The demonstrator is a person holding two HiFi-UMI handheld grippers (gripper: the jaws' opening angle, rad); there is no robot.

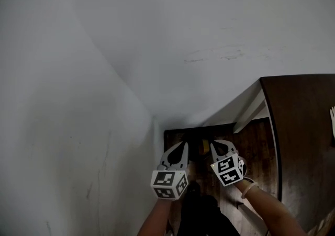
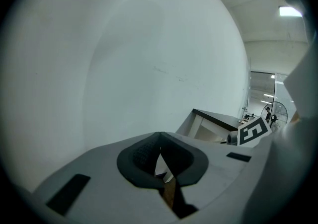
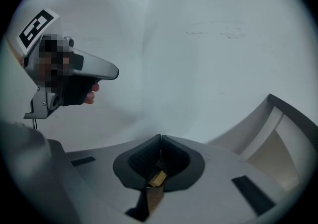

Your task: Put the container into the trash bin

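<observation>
The left gripper [image 2: 160,134] has its 2 dark ribbed pads pressed together at the tips, with nothing caught between them. The right gripper [image 3: 160,137] is pinched to in the same way. A small yellow bit [image 3: 158,178] shows through the gap below its pads; it looks to lie beyond the jaws and not in their grip, though that view is too cramped to be sure.

Both tongs are held side by side and close together, pointing into the corner where 2 plain white walls [image 1: 104,72] meet. Under them is a strip of dark wooden floor [image 1: 256,146], with the yellow bit between the 2 sets of tips. To the right stands a dark brown wooden table [image 1: 303,125] on pale legs.

No container is in either gripper, and none that I could name as such shows in any view. No trash bin shows either. By my reckoning nothing of the job is visibly done: the container has yet to be found and picked up, and the bin reached.
</observation>
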